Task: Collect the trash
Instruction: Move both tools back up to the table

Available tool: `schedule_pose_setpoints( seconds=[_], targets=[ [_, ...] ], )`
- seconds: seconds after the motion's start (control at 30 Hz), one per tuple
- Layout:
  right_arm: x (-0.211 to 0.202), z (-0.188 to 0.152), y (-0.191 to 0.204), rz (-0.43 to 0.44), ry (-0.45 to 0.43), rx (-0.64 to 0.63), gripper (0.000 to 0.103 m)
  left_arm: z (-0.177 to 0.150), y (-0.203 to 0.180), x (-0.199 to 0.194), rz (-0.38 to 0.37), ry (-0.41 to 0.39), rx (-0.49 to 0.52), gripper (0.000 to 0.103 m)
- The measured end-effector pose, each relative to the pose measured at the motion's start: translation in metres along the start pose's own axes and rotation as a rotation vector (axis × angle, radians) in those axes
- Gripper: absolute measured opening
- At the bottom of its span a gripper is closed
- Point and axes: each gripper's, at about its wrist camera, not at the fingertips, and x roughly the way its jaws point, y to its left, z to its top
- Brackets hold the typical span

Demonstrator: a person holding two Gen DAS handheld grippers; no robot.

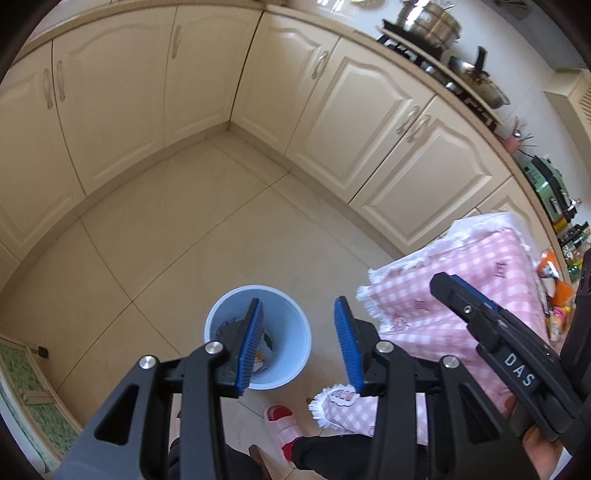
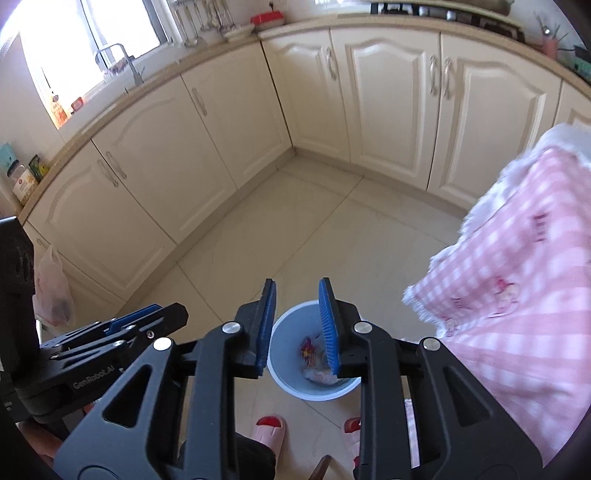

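While angled down over the blue bin (image 2: 288, 354), left tool (image 1: 299, 332) and right tool (image 2: 297, 325) both parted, empty.

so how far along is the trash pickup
Done: wrappers already lie in the blue bin on the floor. In hand: nothing; the left gripper and right gripper are both over the bin with jaws apart and empty. Left: colourful packets on the pink checked tablecloth.

Cream cabinets (image 2: 388, 107) wrapping the far corner, beige tile floor (image 1: 184, 236) reflecting daylight. Window (image 2: 92, 33) glaring far left. Pink checked tablecloth (image 2: 517, 295) hanging at right.
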Motion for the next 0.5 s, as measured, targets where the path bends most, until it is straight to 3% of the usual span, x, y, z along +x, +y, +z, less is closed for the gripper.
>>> schedule_pose_setpoints(
  seconds=[0.2,0.3,0.33,0.37,0.5],
  targets=[
    [-0.075,-0.001,-0.014,-0.032,-0.142,0.003,0.029,-0.006,-0.043,-0.04,-0.056,-0.063,0.073,0.04],
    [-0.122,-0.005,-0.032,-0.069,-0.226,0.018,0.035,-0.015,-0.078,-0.059,-0.102,-0.09,0.133,0.045],
    [-0.138,-0.007,-0.039,-0.088,-0.259,0.028,0.045,-0.018,-0.094,-0.065,-0.122,-0.1,0.161,0.046],
    [-0.153,-0.011,-0.049,-0.108,-0.285,0.038,0.047,-0.021,-0.108,-0.07,-0.136,-0.106,0.185,0.047],
    [-0.205,-0.026,-0.096,-0.191,-0.362,0.101,0.047,-0.035,-0.164,-0.084,-0.189,-0.135,0.274,0.052]
  ],
)
